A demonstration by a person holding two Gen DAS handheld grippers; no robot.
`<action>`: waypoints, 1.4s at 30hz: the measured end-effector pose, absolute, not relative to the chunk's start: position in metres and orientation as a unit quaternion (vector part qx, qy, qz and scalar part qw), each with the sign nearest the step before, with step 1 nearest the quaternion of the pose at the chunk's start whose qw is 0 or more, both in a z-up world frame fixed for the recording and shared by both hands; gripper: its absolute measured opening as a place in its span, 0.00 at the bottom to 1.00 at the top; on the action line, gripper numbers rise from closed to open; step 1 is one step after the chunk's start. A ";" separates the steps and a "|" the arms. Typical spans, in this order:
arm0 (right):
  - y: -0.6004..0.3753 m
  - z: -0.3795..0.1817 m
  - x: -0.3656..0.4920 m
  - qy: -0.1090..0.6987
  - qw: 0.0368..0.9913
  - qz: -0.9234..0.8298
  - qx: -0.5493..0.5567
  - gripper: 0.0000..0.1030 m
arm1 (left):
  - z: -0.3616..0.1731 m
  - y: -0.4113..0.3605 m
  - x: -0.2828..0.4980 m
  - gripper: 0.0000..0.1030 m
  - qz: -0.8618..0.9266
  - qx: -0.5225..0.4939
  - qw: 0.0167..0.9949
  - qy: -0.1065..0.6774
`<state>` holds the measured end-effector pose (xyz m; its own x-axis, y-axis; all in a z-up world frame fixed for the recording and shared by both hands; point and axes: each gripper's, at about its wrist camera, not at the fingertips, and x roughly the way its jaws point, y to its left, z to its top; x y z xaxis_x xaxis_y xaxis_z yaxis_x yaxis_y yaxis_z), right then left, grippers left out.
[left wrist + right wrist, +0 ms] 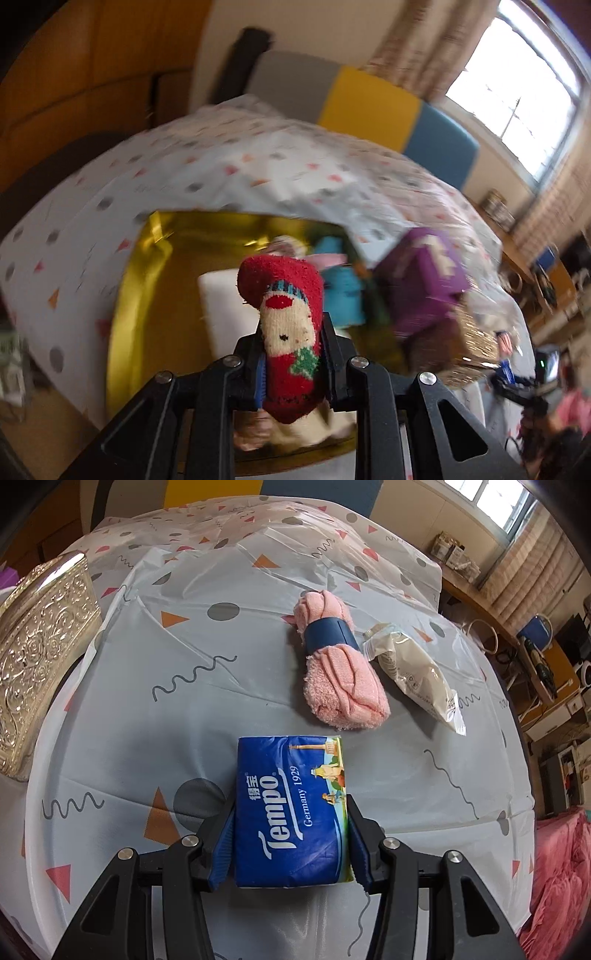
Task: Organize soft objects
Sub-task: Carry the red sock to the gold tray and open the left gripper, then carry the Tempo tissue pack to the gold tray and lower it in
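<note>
Currently: your left gripper [293, 354] clamps the red sock [286, 328]; your right gripper [290, 836] clamps the tissue pack [291, 812]. Gold box [147, 291]: white block [225, 310], blue item [341, 288].

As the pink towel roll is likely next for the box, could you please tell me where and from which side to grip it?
Grip the pink towel roll at its blue band, the narrowest and firmest part, coming from above with the jaws across the roll's width. The beige pouch lies close along its right side, so one jaw must slip carefully into that gap.
</note>
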<state>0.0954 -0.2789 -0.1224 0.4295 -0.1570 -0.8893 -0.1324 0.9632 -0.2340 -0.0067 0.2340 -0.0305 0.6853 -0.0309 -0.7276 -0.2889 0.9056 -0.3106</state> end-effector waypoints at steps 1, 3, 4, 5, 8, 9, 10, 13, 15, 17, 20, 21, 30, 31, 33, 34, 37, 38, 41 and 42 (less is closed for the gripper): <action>-0.277 -0.122 0.095 0.533 0.835 -0.008 -0.140 0.51 | -0.036 0.243 -0.007 0.23 0.078 -0.217 0.889 0.395; -0.275 -0.122 0.093 0.531 0.835 -0.008 -0.147 0.51 | -0.046 0.261 -0.004 0.23 0.091 -0.243 0.877 0.404; -0.274 -0.122 0.093 0.530 0.834 -0.007 -0.150 0.51 | -0.049 0.265 0.000 0.23 0.094 -0.249 0.874 0.407; -0.274 -0.122 0.092 0.530 0.834 -0.007 -0.151 0.51 | -0.051 0.269 0.004 0.23 0.095 -0.254 0.871 0.410; -0.271 -0.121 0.091 0.529 0.834 -0.007 -0.155 0.51 | -0.056 0.275 0.024 0.23 0.100 -0.250 0.869 0.416; -0.271 -0.121 0.090 0.529 0.834 -0.007 -0.155 0.51 | -0.056 0.278 0.030 0.23 0.098 -0.250 0.868 0.419; -0.271 -0.121 0.090 0.529 0.834 -0.007 -0.155 0.51 | -0.057 0.281 0.038 0.24 0.099 -0.249 0.867 0.419; -0.271 -0.121 0.090 0.530 0.834 -0.007 -0.153 0.51 | -0.061 0.288 0.063 0.25 0.106 -0.231 0.866 0.431; -0.271 -0.121 0.090 0.530 0.834 -0.007 -0.153 0.51 | -0.066 0.293 0.079 0.30 0.116 -0.210 0.866 0.439; -0.271 -0.121 0.091 0.530 0.834 -0.007 -0.152 0.51 | -0.071 0.298 0.090 0.45 0.129 -0.190 0.863 0.450; -0.272 -0.121 0.091 0.530 0.834 -0.006 -0.151 0.51 | -0.070 0.303 0.089 0.52 0.149 -0.176 0.864 0.448; -0.272 -0.121 0.091 0.530 0.834 -0.006 -0.151 0.51 | -0.068 0.304 0.085 0.52 0.153 -0.171 0.866 0.444; -0.271 -0.121 0.091 0.529 0.834 -0.006 -0.156 0.51 | -0.063 0.276 0.032 0.52 0.162 -0.172 0.875 0.422; -0.271 -0.121 0.091 0.529 0.834 -0.006 -0.157 0.51 | -0.062 0.269 0.027 0.52 0.162 -0.169 0.876 0.421; -0.270 -0.121 0.091 0.528 0.834 -0.006 -0.160 0.51 | -0.060 0.259 0.018 0.52 0.159 -0.165 0.879 0.417; -0.270 -0.121 0.091 0.528 0.834 -0.006 -0.161 0.51 | -0.059 0.253 0.014 0.52 0.158 -0.164 0.881 0.415; -0.269 -0.121 0.090 0.529 0.834 -0.007 -0.158 0.51 | -0.053 0.238 0.003 0.54 0.151 -0.151 0.888 0.408; -0.269 -0.121 0.090 0.529 0.833 -0.008 -0.158 0.51 | -0.051 0.234 -0.001 0.55 0.149 -0.145 0.890 0.405; -0.271 -0.120 0.091 0.532 0.833 -0.008 -0.152 0.51 | -0.045 0.222 -0.009 0.59 0.144 -0.131 0.897 0.398; -0.272 -0.120 0.092 0.534 0.832 -0.008 -0.149 0.51 | -0.044 0.219 -0.012 0.59 0.142 -0.126 0.899 0.395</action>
<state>0.0916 -0.2720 -0.1199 0.4297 -0.1715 -0.8865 -0.1462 0.9556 -0.2558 -0.0117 0.2187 -0.0437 0.6469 0.1564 -0.7464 -0.3557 0.9276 -0.1138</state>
